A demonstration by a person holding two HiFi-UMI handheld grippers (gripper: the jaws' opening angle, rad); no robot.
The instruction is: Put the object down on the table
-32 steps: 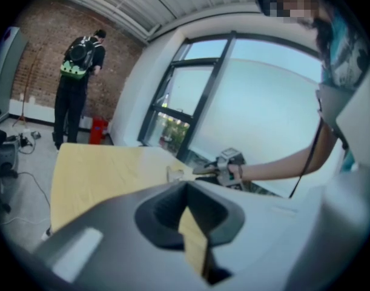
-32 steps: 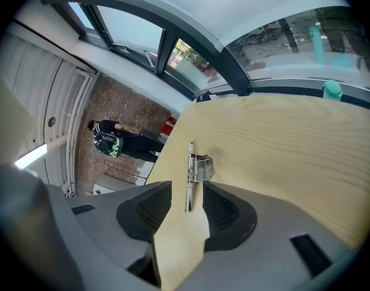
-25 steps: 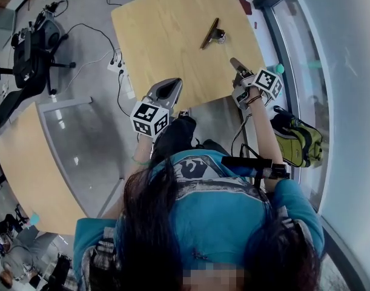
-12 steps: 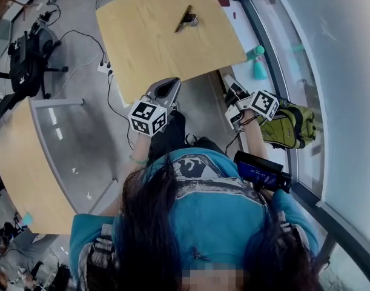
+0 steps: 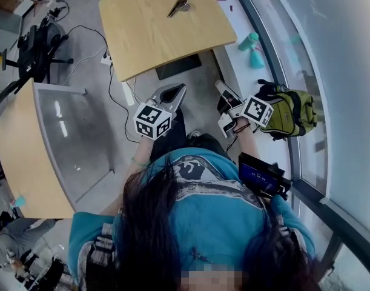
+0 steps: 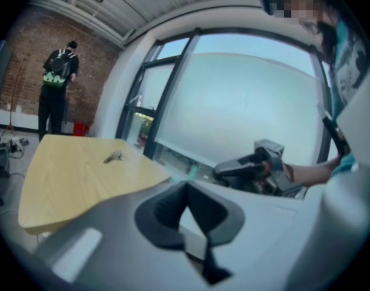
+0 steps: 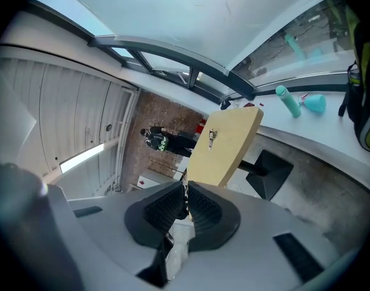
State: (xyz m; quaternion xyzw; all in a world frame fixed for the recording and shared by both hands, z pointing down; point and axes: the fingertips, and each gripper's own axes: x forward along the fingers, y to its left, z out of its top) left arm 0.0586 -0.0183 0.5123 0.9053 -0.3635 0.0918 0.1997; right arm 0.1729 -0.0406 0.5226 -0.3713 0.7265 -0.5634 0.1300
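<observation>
The object (image 5: 178, 6) lies on the table (image 5: 154, 38), so the job looks done. Both grippers hang well clear of it, empty. The left gripper (image 5: 175, 93) is pinched together, and the right gripper (image 5: 221, 87) has its jaws closing on nothing.

A small slim object (image 5: 177, 5), dark brown with a silvery metal part at one end, lies flat on the light wooden table (image 5: 154, 35). It rests near the table's far edge, toward the far right corner, angled diagonally.

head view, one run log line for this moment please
object: lying on table | left claw: shut, empty | right claw: closing, empty | both off table
</observation>
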